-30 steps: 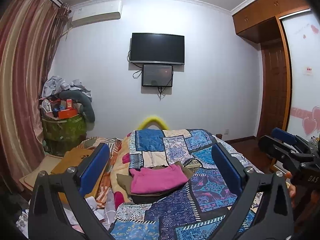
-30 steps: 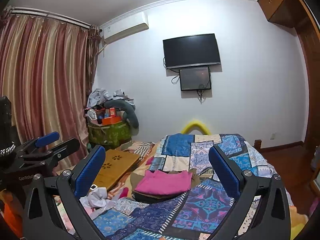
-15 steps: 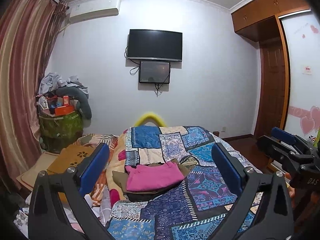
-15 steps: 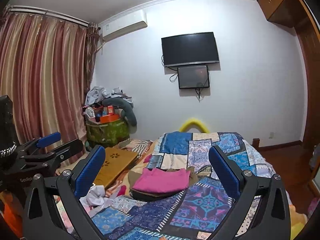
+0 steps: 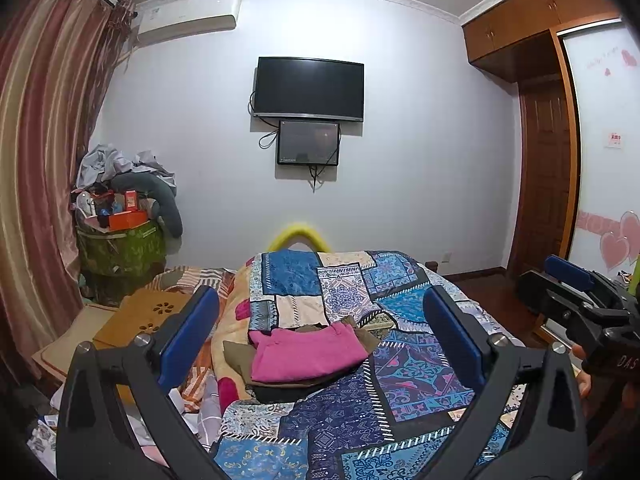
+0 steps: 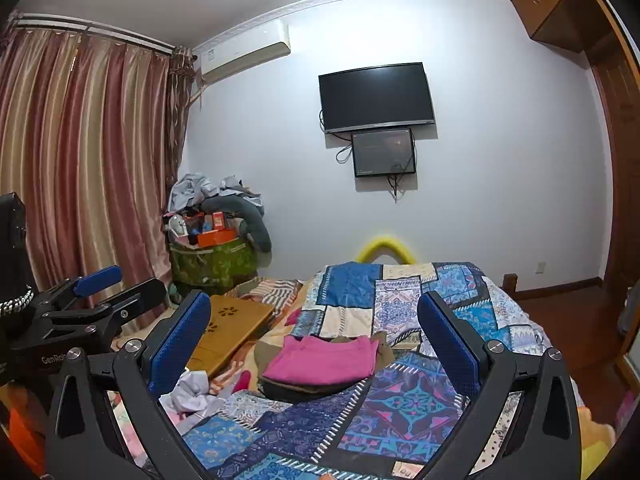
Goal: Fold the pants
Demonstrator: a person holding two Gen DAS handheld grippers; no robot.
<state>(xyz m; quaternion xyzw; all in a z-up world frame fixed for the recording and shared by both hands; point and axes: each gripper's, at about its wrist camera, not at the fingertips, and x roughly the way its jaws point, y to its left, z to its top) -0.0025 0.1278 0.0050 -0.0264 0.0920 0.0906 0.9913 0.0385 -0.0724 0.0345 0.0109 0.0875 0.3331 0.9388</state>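
Left claw, right claw: both spread, empty, above bed. Pants stack folded; step: apparently finished. Next: fetch another pair.

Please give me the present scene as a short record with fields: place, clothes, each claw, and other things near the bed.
place: bedroom, bed with patchwork quilt
clothes: folded stack on the quilt, pink piece on top, brown piece and a dark piece under it
left claw: open, empty, raised above the bed, apart from the stack
right claw: open, empty, raised above the bed, apart from the stack
wall: TV with small screen below it
bedside: green bin piled with things, curtain
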